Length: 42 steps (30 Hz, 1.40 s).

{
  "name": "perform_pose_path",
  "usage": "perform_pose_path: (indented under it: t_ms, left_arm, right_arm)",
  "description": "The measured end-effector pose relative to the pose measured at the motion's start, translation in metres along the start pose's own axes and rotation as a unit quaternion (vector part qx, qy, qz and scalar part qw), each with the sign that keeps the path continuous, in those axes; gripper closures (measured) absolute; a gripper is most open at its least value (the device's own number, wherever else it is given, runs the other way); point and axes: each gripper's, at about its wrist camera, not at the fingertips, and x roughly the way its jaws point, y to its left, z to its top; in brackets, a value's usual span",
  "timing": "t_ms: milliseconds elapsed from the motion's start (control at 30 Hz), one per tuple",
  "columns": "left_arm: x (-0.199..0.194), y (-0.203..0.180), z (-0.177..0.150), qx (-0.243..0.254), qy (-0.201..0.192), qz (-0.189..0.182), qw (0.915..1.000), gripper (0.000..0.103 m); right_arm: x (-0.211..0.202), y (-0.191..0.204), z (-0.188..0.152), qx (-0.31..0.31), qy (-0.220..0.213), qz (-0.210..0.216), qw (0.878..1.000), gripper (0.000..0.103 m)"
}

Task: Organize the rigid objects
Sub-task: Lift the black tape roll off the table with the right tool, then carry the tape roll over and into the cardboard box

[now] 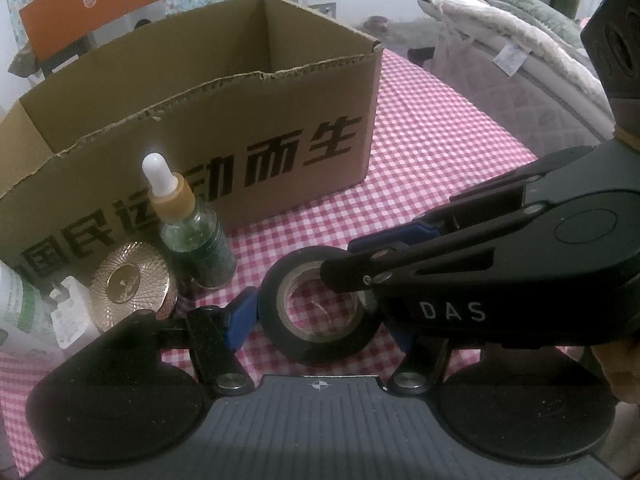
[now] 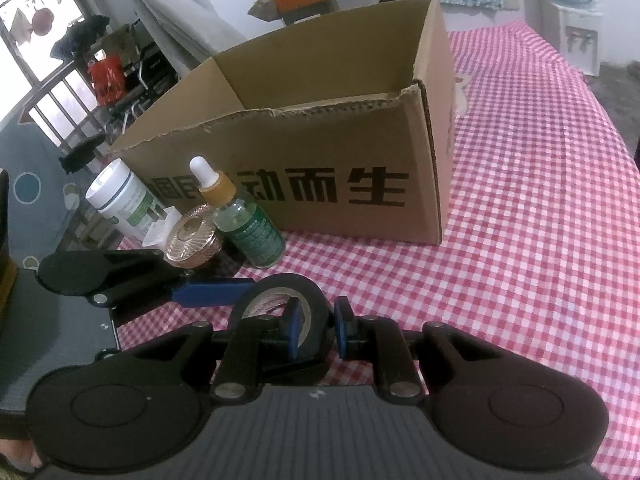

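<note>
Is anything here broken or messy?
The cardboard box has a ragged, torn top edge along its front wall, as if the flap was ripped off. Nothing has spilled: the dropper bottle stands upright beside it.

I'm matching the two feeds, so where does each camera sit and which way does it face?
Left wrist: on the left gripper, looking along its spread fingers at the tape and box; the right gripper crosses in.
Right wrist: on the right gripper, pinching the tape's wall, box ahead; the left gripper's finger shows.
Shared: tape, box, dropper bottle, checked cloth.
</note>
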Motion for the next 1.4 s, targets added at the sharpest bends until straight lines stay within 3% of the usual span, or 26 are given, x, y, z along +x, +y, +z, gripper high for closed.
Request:
perform_pose_path:
  t_ms: [533,867,1200,1400]
  left_arm:
    - [-0.025,-0.013,0.0,0.013,-0.029,0.014,0.9994,0.036]
    - [-0.057,-0.022,0.013,0.024,-0.081,0.025,0.9961,0.036]
    - [-0.103,-0.016,0.058,0.026,-0.171,0.045,0.984,0.036]
    - [-0.116,0.0,0.093,0.015,-0.2,0.066,0.9774,0.036]
  right_arm:
    - [-0.03,0.009,-0.006,-0.009,-0.041,-0.007,0.999,0.084]
    - [-0.067,0.019,0.002,-0.025,-0.086,-0.017,0.996,0.084]
    - [-0.12,0.04,0.053,-0.081,-0.166,-0.022,0.982,0.083]
    - [-0.129,0.047,0.101,-0.109,-0.187,-0.008,0.976,0.083]
